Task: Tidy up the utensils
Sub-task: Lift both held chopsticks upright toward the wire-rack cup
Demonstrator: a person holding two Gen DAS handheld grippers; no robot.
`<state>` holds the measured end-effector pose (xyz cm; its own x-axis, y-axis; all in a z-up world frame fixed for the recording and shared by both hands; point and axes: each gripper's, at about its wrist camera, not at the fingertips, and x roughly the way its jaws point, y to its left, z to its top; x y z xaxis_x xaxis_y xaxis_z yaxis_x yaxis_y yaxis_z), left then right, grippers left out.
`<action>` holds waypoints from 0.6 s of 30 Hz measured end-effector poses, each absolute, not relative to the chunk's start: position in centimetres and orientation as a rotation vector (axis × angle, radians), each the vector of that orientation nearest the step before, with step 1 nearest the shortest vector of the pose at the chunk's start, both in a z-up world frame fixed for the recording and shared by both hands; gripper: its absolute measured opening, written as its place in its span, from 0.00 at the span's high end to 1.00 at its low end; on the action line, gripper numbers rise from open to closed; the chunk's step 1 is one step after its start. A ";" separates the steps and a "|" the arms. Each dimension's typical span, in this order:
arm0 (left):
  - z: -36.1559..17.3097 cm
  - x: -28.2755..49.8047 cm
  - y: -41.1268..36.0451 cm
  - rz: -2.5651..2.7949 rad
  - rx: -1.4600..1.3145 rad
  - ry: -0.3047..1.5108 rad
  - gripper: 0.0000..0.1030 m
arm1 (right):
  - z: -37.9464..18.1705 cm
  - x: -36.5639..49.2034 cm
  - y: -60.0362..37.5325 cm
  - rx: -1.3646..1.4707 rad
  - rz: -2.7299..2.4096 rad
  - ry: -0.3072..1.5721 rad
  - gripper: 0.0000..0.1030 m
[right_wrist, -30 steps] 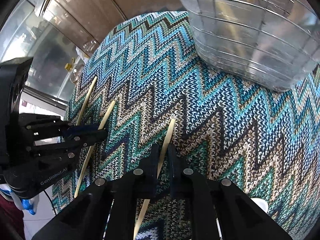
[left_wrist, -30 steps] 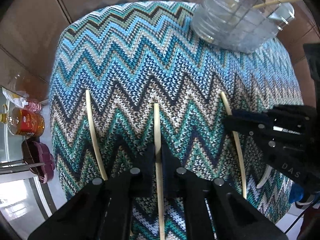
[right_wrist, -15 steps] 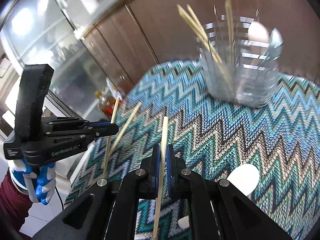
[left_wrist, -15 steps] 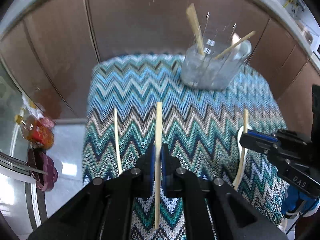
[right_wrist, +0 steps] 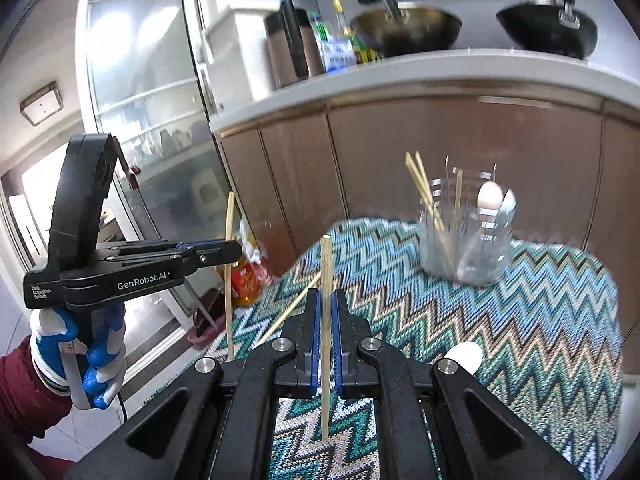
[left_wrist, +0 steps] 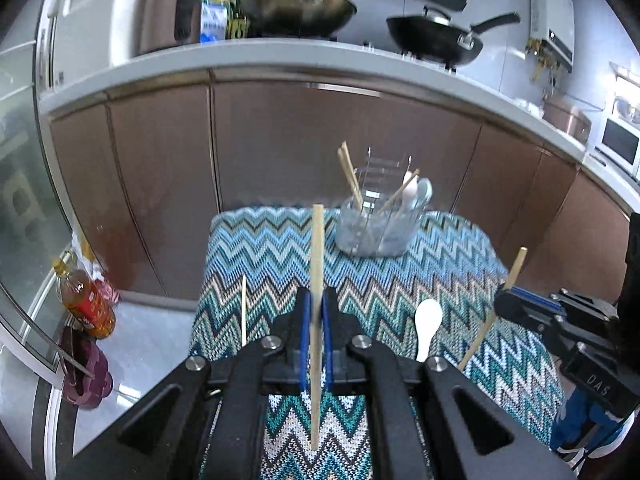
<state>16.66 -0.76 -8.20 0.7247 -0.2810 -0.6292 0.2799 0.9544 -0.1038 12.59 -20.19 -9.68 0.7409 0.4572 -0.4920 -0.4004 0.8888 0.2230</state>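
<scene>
Holding one chopstick apiece, the left gripper (left_wrist: 316,316) pinches its chopstick (left_wrist: 317,264) and the right gripper (right_wrist: 326,320) pinches its chopstick (right_wrist: 326,280), jaws closed on the lower shaft with each stick upright above the zigzag cloth (left_wrist: 400,280) on the worktop. These sticks look light, stiff and smooth, so a grip near mid-length should stop them pivoting on the way to the clear holder (left_wrist: 376,228) at the far edge, while a loose chopstick (left_wrist: 243,308) and white spoon (left_wrist: 427,326) lie on the cloth. Readable writing: "GenRobot.AI" and "Data Acquisition System" on the left gripper, "DAS" on the right.
</scene>
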 end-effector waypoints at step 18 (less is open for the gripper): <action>1.2 25.5 -5.2 -0.367 -0.100 0.433 0.95 | -0.5 21.0 -24.1 0.119 0.413 0.303 0.95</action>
<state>25.48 -5.19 1.22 0.8432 -0.3685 -0.3914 0.3263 0.9295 -0.1720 21.00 -24.13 -0.46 0.8717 0.4121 -0.2652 -0.3770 0.9096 0.1744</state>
